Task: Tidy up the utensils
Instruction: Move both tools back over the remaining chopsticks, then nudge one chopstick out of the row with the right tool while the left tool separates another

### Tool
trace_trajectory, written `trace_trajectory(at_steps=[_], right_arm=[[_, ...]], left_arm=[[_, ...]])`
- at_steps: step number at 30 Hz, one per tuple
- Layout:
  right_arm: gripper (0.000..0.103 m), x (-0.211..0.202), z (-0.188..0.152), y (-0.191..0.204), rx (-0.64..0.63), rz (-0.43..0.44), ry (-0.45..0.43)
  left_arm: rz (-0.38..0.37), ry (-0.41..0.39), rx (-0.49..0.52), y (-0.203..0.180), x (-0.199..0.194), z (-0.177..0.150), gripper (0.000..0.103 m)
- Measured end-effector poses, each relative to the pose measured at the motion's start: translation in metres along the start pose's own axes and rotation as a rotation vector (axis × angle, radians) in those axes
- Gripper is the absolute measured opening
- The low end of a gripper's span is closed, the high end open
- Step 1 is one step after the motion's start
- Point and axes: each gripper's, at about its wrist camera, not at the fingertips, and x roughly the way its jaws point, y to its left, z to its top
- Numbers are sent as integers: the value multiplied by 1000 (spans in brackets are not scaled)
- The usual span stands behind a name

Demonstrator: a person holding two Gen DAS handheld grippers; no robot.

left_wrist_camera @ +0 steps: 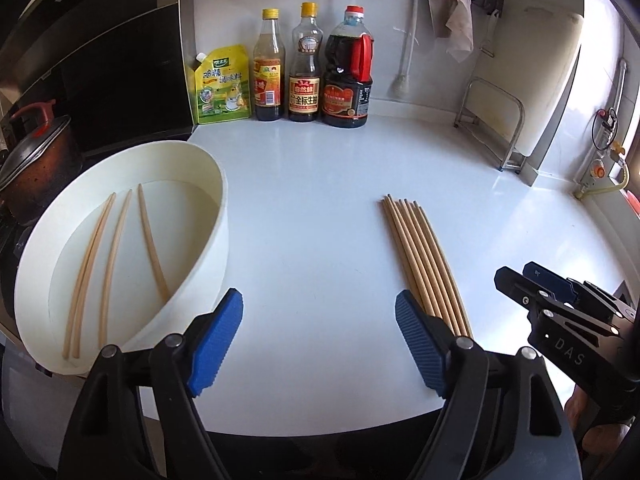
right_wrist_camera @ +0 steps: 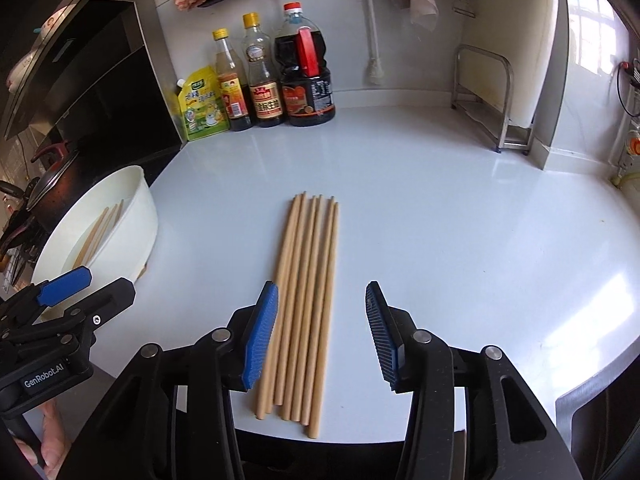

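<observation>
My right claw point(right_wrist_camera: 320, 332) is spread wide and holds nothing. It hangs over the near end of a bunch of chopsticks point(right_wrist_camera: 306, 300) that lie side by side on the white counter point(right_wrist_camera: 440, 220). My left claw point(left_wrist_camera: 318, 344) is spread wide too and also holds nothing. It sits between the bunch and the white tub point(left_wrist_camera: 208, 256) on the left. A few chopsticks point(left_wrist_camera: 116, 256) lie in the tub already.

I think my job now is to pick up sticks from the bunch and put them in the tub. To do it well, I should bring my right claw down so one blue pad goes on each side of just one or two sticks at the edge of the bunch. The sticks touch each other, so grabbing too many could make them roll or slip out. I should pinch near the middle of a stick, so it does not tip. Then I lift it up, carry it left over the tub wall, and lay it flat beside the others.
</observation>
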Motion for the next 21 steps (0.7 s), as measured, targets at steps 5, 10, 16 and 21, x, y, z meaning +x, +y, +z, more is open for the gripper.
trace_trajectory(at_steps=[5, 10, 16, 21], right_arm=[[47, 8, -5, -13, 19, -12, 22], [49, 18, -5, -17, 24, -20, 42], [51, 29, -4, -24, 39, -25, 60], [51, 45, -3, -24, 26, -40, 89]], left_arm=[[-19, 51, 9, -11, 19, -3, 77], [-22, 79, 16, -19, 33, -2, 78], [-17, 114, 9, -23, 50, -2, 79], [-13, 139, -6, -22, 61, -3, 79]])
